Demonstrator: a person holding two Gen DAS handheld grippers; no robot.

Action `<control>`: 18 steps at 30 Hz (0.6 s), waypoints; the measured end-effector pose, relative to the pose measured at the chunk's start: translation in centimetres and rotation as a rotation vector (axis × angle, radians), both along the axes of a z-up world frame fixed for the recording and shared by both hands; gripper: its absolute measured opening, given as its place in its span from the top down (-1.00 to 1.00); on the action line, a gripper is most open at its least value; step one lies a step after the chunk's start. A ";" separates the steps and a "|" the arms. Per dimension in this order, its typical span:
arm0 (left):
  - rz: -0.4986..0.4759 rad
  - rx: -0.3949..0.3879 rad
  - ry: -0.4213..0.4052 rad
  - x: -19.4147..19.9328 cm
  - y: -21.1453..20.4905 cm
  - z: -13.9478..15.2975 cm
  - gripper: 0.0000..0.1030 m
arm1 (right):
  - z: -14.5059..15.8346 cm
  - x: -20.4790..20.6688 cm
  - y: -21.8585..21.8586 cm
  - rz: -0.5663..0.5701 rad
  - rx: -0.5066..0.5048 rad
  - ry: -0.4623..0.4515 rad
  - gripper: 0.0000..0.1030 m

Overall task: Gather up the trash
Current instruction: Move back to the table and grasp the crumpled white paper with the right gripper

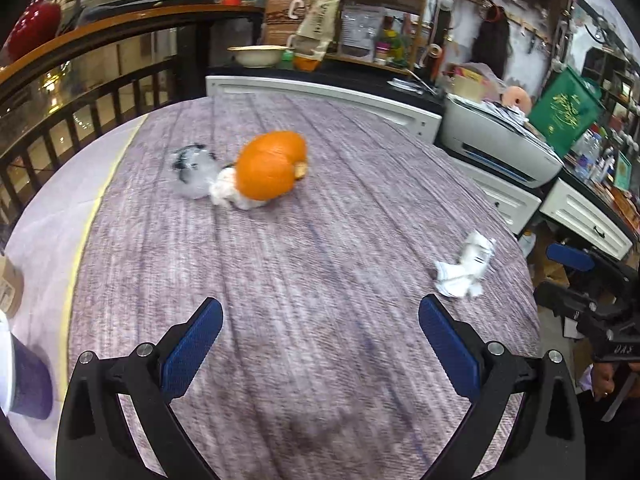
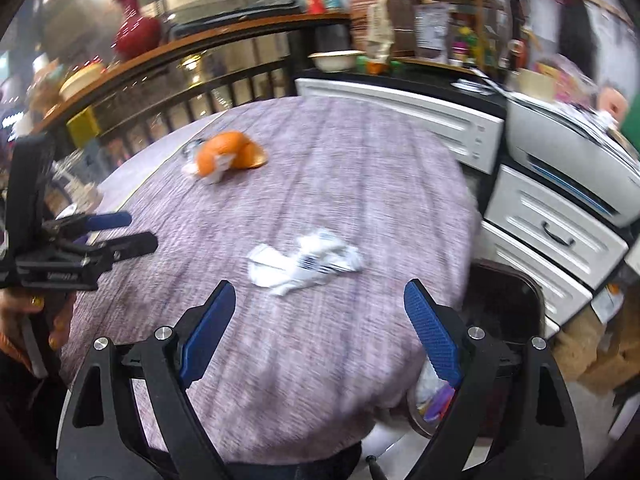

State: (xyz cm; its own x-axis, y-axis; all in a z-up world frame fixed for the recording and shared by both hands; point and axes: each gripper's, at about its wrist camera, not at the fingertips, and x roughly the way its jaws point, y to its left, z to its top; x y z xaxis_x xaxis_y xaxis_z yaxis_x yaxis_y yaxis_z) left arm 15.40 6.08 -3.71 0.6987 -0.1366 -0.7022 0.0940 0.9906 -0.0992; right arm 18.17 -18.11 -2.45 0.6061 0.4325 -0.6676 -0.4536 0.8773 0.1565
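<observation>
While both the left claw (image 1: 320, 320) and right claw (image 2: 316, 304) hang apart and empty, trash remains on the desk (image 1: 320, 240): crumpled paper (image 2: 306, 266) at twelve o'clock, orange peel (image 2: 230, 156) at eleven. A bin (image 2: 504, 320) at three o'clock already holds scraps.
</observation>
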 end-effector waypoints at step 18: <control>0.012 0.007 0.024 9.9 1.0 2.5 -0.47 | -2.6 4.6 4.9 0.079 -0.134 0.071 -0.37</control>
State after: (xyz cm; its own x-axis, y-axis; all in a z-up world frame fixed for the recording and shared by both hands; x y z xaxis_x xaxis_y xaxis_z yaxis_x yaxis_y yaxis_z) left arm 25.26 7.06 -1.23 0.6832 -0.1236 -0.7197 0.0798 0.9923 -0.0946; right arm 22.76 -13.18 -5.02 0.5228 0.3816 -0.7623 -0.5142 0.8544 0.0750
